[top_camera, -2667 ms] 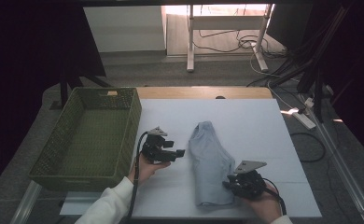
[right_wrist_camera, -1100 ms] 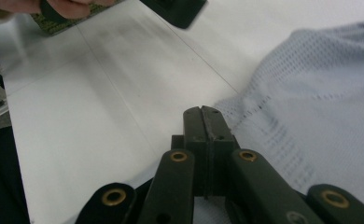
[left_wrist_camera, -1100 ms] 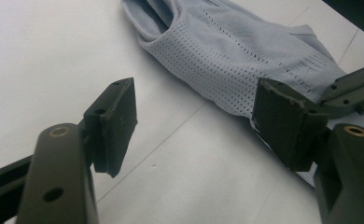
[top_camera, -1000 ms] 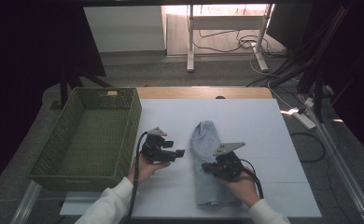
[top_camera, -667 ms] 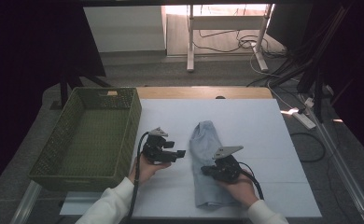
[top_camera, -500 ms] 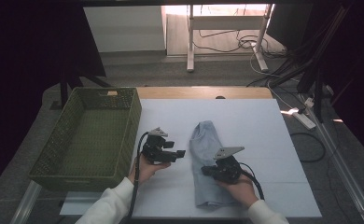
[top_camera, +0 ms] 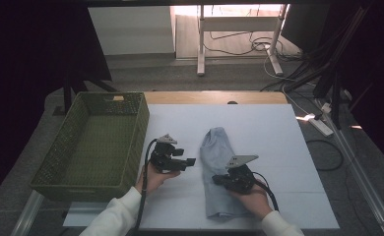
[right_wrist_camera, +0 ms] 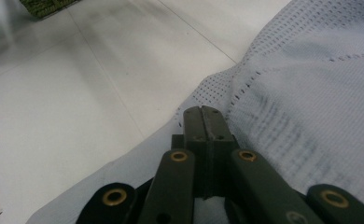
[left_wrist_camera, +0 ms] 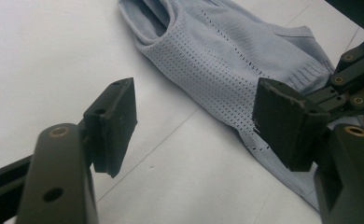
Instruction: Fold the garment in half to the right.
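Observation:
A pale blue knitted garment (top_camera: 217,147) lies lengthwise on the white table (top_camera: 264,128), between the person's two hands. My right gripper (top_camera: 215,179) rests on its lower part and points left. In the right gripper view its jaws (right_wrist_camera: 203,112) are pressed together at a perforated edge of the garment (right_wrist_camera: 311,93), which rises in a fold beside them. My left gripper (top_camera: 190,161) is held just left of the garment and points at it. Its jaws (left_wrist_camera: 194,121) stand open above bare table, the garment (left_wrist_camera: 227,60) lying a little beyond the fingertips.
A green woven basket (top_camera: 137,142) with nothing in it stands at the table's left edge, close to the left hand. Behind the table are a wooden strip, cables on the floor and a metal stand. White table surface lies to the right of the garment.
Since the earliest frame my right gripper has moved left and a little away from the person, from the garment's lower right corner onto the garment. Over the last second nothing visibly moves.

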`<state>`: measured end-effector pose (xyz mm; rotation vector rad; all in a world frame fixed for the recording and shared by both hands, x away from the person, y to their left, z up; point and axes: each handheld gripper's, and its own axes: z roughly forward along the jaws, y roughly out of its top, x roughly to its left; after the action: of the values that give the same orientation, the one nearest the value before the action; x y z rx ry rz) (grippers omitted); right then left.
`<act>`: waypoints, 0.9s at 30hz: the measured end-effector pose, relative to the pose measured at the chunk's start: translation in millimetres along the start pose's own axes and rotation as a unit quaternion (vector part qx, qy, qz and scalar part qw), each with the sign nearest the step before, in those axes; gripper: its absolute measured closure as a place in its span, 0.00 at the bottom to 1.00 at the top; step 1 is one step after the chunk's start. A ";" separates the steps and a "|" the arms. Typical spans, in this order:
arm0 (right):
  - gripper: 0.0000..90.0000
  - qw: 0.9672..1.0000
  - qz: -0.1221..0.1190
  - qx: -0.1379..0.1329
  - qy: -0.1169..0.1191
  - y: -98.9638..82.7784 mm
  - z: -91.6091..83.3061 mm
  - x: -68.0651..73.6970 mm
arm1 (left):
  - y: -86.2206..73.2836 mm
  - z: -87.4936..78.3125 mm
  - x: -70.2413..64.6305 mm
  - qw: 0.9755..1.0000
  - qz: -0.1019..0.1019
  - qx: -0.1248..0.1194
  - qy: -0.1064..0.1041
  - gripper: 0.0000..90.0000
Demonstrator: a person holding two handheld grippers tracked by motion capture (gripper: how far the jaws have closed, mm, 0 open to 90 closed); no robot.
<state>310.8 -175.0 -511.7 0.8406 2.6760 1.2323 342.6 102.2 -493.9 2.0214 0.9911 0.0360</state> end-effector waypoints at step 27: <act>0.63 0.997 -0.064 -0.029 0.027 -0.8 -47.4 43.1 | 0.7 -0.5 0.0 1.000 0.001 -0.002 0.000 0.35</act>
<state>260.3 -185.7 -473.8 0.6272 2.6732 1.3122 342.8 102.4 -493.1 2.0180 0.9882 0.0392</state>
